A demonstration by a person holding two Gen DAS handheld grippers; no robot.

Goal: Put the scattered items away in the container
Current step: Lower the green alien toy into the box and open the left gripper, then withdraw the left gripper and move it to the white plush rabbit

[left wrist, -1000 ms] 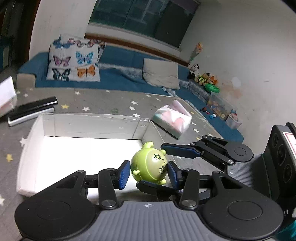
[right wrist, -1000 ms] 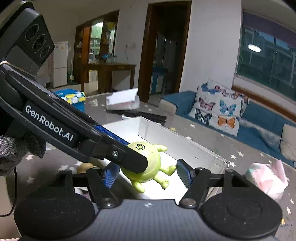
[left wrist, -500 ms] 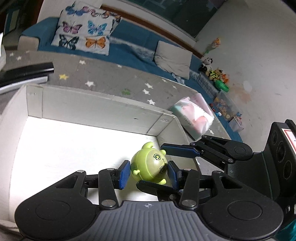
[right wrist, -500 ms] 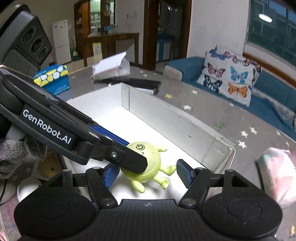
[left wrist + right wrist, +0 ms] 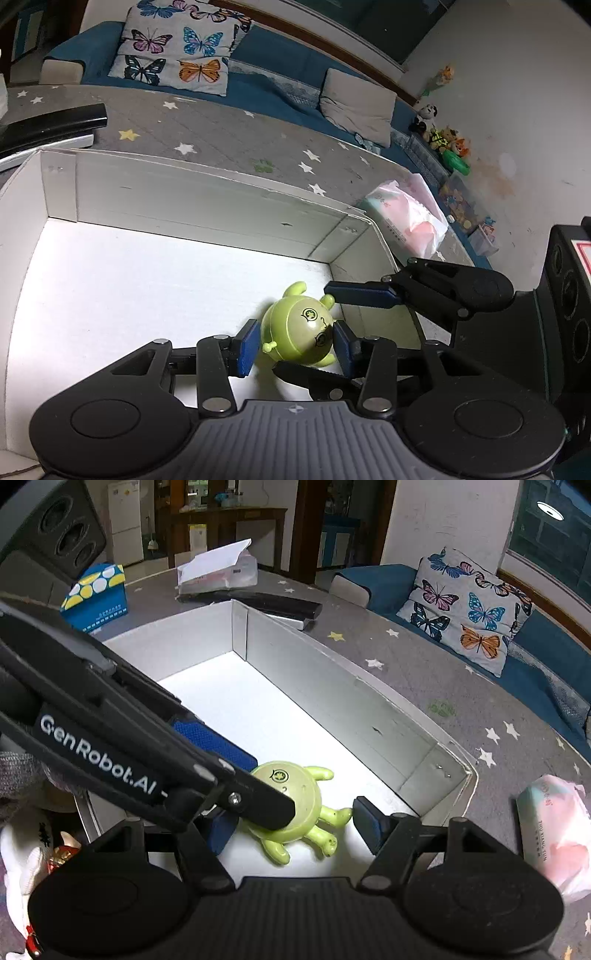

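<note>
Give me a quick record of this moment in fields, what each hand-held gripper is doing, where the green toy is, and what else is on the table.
left hand-held gripper: shut on green toy
right hand-held gripper: open, fingers either side of the toy
green toy: low inside the box, near its corner; contact with floor unclear
white box: open-topped, nothing else seen inside
tissue pack: on grey star cloth, outside the box
remotes: beyond the box's far end
blue box: on table, far side
</note>
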